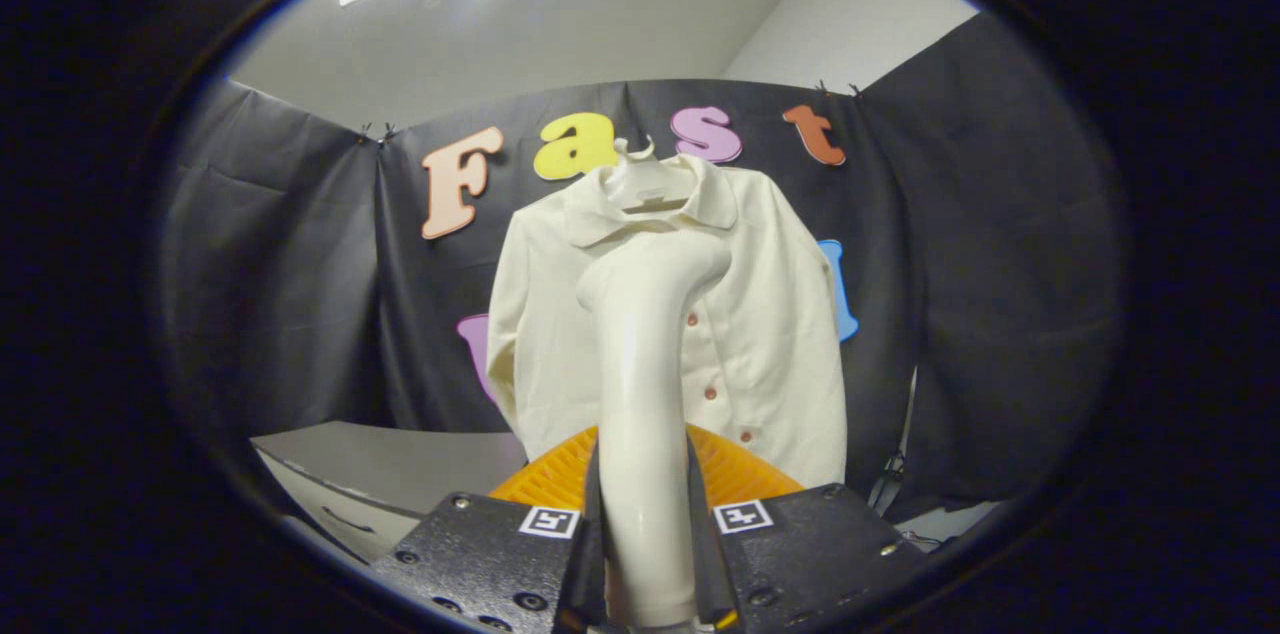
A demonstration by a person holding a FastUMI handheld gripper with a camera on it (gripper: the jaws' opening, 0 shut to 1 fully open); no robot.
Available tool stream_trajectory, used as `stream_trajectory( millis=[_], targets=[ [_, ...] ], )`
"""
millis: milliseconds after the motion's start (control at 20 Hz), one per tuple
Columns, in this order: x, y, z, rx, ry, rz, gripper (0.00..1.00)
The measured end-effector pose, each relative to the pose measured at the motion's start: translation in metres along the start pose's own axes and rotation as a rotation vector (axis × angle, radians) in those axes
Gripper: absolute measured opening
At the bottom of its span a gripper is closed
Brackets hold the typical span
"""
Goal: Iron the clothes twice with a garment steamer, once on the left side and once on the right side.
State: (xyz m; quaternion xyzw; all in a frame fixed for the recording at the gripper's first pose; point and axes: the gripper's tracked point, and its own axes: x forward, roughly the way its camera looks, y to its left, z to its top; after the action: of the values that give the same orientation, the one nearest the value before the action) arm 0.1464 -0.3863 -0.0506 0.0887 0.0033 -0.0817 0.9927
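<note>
A cream button-up shirt [770, 334] hangs on a white hanger [640, 182] against the black cloth wall, straight ahead of me. My gripper [645, 514] is shut on the white garment steamer [640, 384], both fingers pressing its handle from either side. The steamer stands upright between the fingers, and its bent head [665, 269] reaches up in front of the shirt's chest, just below the collar. Whether the head touches the fabric I cannot tell. The steamer hides the middle strip of the shirt front.
An orange ribbed rounded object [735, 469] sits just beyond the fingers, below the shirt's hem. A grey table top [390, 464] extends beyond the fingers to the left. A thin cord [900, 459] hangs along the wall to the right of the shirt.
</note>
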Motion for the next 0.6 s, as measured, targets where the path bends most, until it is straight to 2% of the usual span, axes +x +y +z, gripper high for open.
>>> stream_trajectory(
  millis=[250, 600],
  targets=[
    [0.049, -0.029, 0.016, 0.051, -0.027, -0.042, 0.34],
    [0.101, -0.055, 0.024, 0.052, -0.053, -0.08, 0.34]
  ],
)
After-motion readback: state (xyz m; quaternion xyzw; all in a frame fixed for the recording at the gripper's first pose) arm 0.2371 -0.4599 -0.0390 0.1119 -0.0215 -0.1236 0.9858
